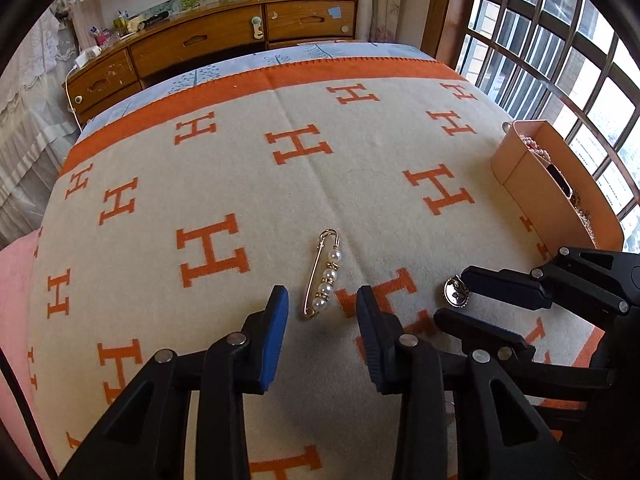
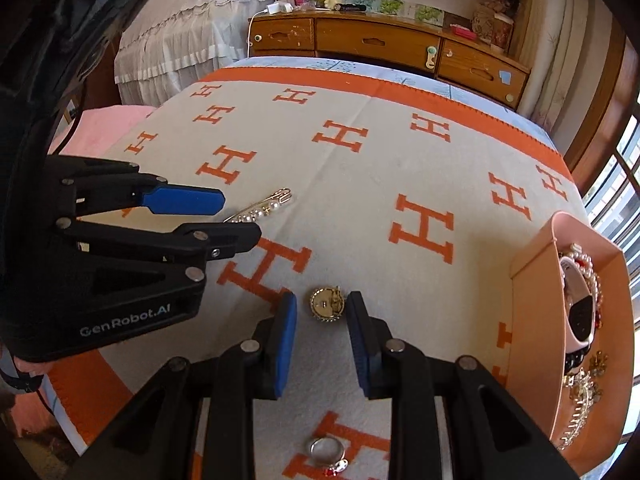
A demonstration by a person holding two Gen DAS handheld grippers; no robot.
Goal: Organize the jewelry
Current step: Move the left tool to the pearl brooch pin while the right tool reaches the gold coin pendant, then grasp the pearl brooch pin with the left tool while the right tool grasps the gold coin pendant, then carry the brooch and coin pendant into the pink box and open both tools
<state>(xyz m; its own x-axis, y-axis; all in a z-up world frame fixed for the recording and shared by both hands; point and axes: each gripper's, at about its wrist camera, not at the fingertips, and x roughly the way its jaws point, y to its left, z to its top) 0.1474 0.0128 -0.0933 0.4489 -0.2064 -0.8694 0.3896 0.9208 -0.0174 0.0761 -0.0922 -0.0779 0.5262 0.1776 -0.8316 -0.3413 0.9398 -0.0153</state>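
Note:
A gold pin brooch with pearls [image 1: 323, 276] lies on the cream and orange blanket [image 1: 240, 184], just ahead of my open left gripper [image 1: 322, 304]; it also shows in the right wrist view [image 2: 264, 209]. A round gold brooch [image 2: 327, 304] lies between the fingertips of my open right gripper [image 2: 322, 308], not clamped; in the left wrist view it [image 1: 455, 292] sits at the right gripper [image 1: 460, 296]. A silver ring with a red charm [image 2: 329, 454] lies under the right gripper. The left gripper [image 2: 236, 216] shows at left.
A peach box [image 2: 536, 320] with pearl strands, a watch and other jewelry stands at the right on the bed; it also shows in the left wrist view [image 1: 516, 168]. A wooden dresser [image 1: 224, 40] stands beyond the bed. Barred windows are at the right.

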